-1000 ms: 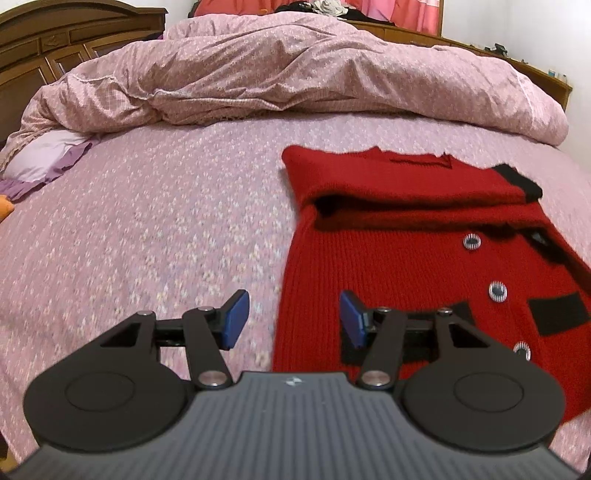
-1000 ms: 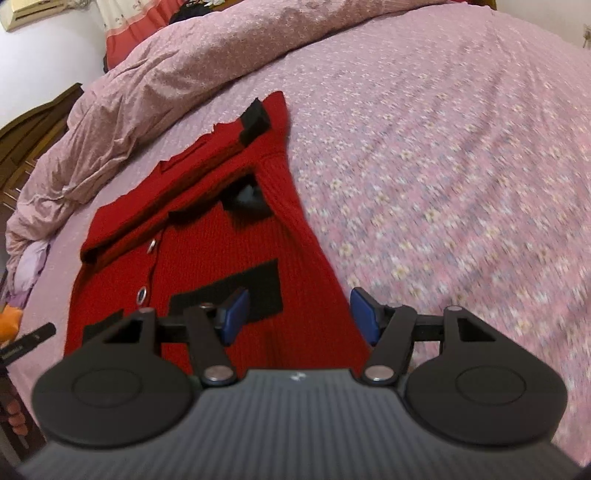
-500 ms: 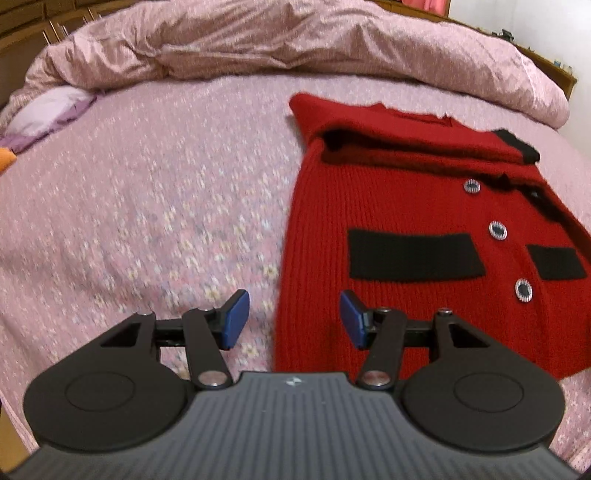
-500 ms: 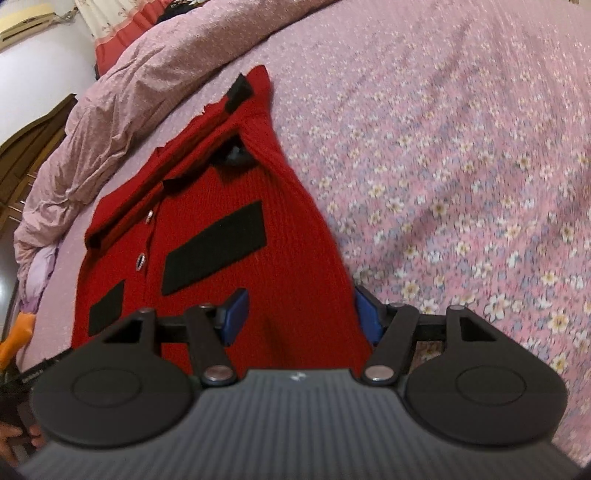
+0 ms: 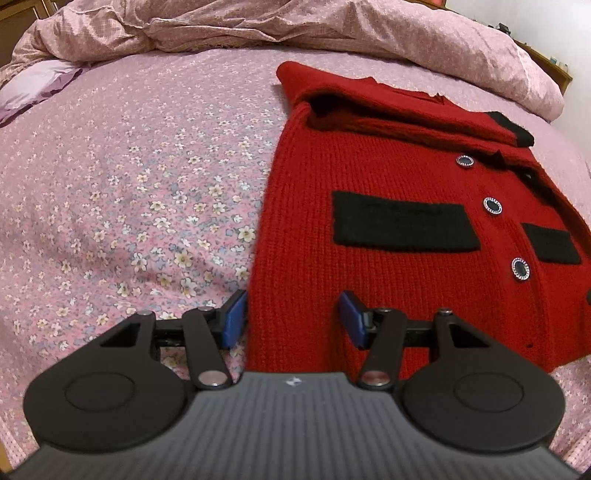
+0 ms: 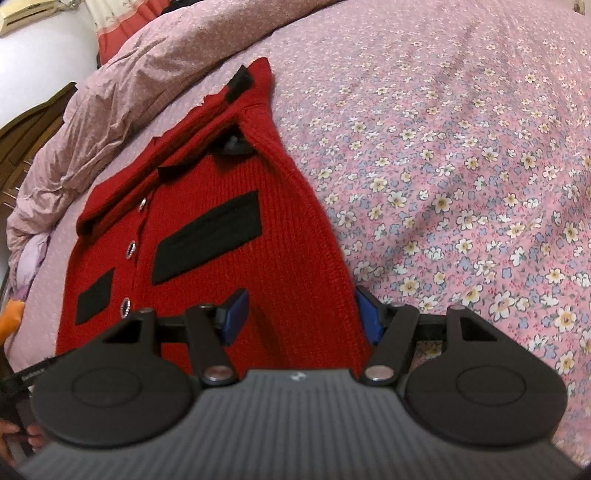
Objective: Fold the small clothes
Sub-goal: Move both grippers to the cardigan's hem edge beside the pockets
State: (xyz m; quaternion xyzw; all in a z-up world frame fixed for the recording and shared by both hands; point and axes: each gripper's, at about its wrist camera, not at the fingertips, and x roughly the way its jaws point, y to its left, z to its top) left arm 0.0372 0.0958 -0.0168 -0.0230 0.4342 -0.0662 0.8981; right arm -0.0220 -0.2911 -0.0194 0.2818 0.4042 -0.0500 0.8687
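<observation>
A small red knit cardigan (image 5: 388, 177) with black pocket patches and round buttons lies flat, front up, on the pink floral bedsheet (image 5: 129, 184). Its sleeves are folded across the collar end, and a black cuff shows at the far right. My left gripper (image 5: 293, 319) is open just above the near left corner of the hem, the cardigan's left edge running between its blue pads. In the right wrist view the cardigan (image 6: 229, 258) fills the left half. My right gripper (image 6: 303, 315) is open over the near right corner, its right pad just outside the garment's edge.
A crumpled pink duvet (image 5: 258, 22) is heaped along the far side of the bed, with a lilac pillow (image 5: 33, 85) at the far left. In the right wrist view an orange object (image 6: 13, 314) and a person's hand (image 6: 11, 432) show at the left edge. Floral sheet stretches to the right.
Both grippers have sunk and tipped down toward the cardigan's near hem, which now looks larger and closer. The jaws stand as wide as before. The cardigan has not moved.
</observation>
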